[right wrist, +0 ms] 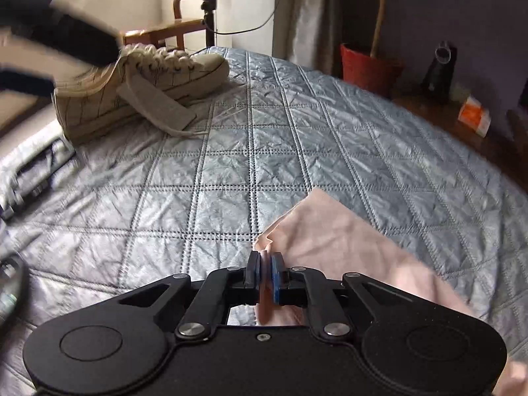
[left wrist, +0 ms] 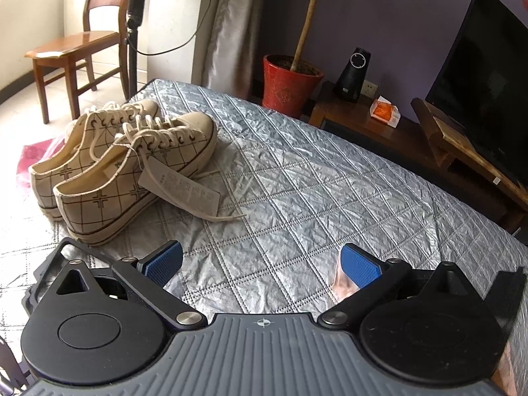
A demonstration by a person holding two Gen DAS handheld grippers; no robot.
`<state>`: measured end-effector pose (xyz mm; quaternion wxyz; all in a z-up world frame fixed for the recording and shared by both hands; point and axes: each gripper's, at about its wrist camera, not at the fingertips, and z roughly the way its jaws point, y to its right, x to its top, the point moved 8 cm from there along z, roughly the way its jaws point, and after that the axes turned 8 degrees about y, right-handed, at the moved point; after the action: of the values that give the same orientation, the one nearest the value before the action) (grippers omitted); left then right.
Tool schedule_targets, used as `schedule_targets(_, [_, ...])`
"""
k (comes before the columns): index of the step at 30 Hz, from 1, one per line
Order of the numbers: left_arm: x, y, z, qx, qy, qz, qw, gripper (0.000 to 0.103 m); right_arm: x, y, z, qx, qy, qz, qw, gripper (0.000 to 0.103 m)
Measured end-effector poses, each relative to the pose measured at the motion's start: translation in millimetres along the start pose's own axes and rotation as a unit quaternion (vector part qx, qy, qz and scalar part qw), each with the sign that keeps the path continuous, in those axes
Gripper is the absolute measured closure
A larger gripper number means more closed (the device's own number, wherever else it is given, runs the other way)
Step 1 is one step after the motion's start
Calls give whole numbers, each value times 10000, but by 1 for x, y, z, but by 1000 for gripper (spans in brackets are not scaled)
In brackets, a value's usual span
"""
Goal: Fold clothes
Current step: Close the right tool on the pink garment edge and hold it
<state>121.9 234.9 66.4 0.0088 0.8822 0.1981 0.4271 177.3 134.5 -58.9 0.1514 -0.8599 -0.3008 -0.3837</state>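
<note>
Right hand-held gripper (right wrist: 265, 275) clamped on an edge of the pink garment (right wrist: 343, 241), cloth pinched between its blue pads; the rest lies on the grey quilted bed cover (right wrist: 231, 165), trailing right. Left hand-held gripper (left wrist: 260, 262) jaws wide apart, empty, a pink cloth corner just beside its right pad. Pair of checked sneakers (left wrist: 132, 165) at the cover's far left.

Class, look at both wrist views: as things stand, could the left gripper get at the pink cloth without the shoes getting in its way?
Probably yes. The left gripper is open, and the pink cloth lies just by its right finger. The shoes sit off to the other side, so nothing blocks the way. The right gripper already pinches that cloth.
</note>
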Motion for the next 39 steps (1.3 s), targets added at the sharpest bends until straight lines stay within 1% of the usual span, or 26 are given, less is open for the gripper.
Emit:
schedule_targets(3, [-4, 1, 2, 58, -55, 79, 9999, 0, 3, 20, -15, -49, 209, 538, 9983, 97])
schedule_targets(6, [-12, 2, 10, 107, -258, 161, 9995, 0, 13, 36, -44, -28, 607, 1029, 9928, 97])
schedule_targets(9, [-21, 11, 17, -14, -487, 242, 9985, 1, 20, 35, -81, -11, 990, 1114, 9888, 97])
schedule_targets(12, [-32, 24, 21, -209, -681, 306, 9970, 1, 18, 21, -113, 29, 1163, 884, 9893, 97])
schedule_targets(14, [-40, 30, 25, -408, -869, 167, 9952, 1, 11, 14, -123, 70, 1173, 850, 9894, 96])
schedule_targets(16, [-48, 31, 30, -574, -1087, -184, 9922, 1, 5, 7, -131, 107, 1180, 851, 9893, 97])
schedule_targets(18, [-57, 31, 36, -731, -1329, -524, 9870, 1, -1, 7, -135, 128, 1194, 914, 9885, 96])
schedule_targets(21, [-71, 31, 44, -944, -1711, -1048, 9751, 1, -6, 10, -137, 127, 1190, 969, 9881, 96])
schedule_targets(23, [-80, 30, 49, -996, -1930, -1323, 9671, 0, -5, 14, -138, 100, 1225, 944, 9879, 96])
schedule_targets(24, [-83, 29, 52, -987, -2025, -1469, 9632, 0, -5, 15, -139, 88, 1242, 908, 9880, 96])
schedule_targets(26, [-93, 27, 59, -962, -2294, -1749, 9526, 0, -6, 13, -140, 95, 1252, 806, 9888, 96])
schedule_targets(27, [-96, 27, 61, -928, -2382, -1817, 9495, 0, -7, 11, -141, 133, 1245, 758, 9892, 96])
schedule_targets(28, [-99, 27, 62, -887, -2423, -1817, 9489, 0, -10, 8, -141, 161, 1229, 693, 9899, 96])
schedule_targets(31, [-99, 33, 64, -821, -2409, -1628, 9533, 0, -21, -8, -138, 156, 1106, 248, 9934, 96])
schedule_targets(32, [-102, 34, 64, -790, -2442, -1584, 9534, 0, -25, -13, -138, 183, 1090, 124, 9938, 96])
schedule_targets(35, [-108, 36, 67, -691, -2542, -1467, 9534, 0, -32, -25, -139, 229, 1137, -42, 9932, 96])
schedule_targets(39, [-109, 37, 67, -623, -2497, -1328, 9572, 0, -36, -33, -141, 200, 1189, -379, 9920, 96])
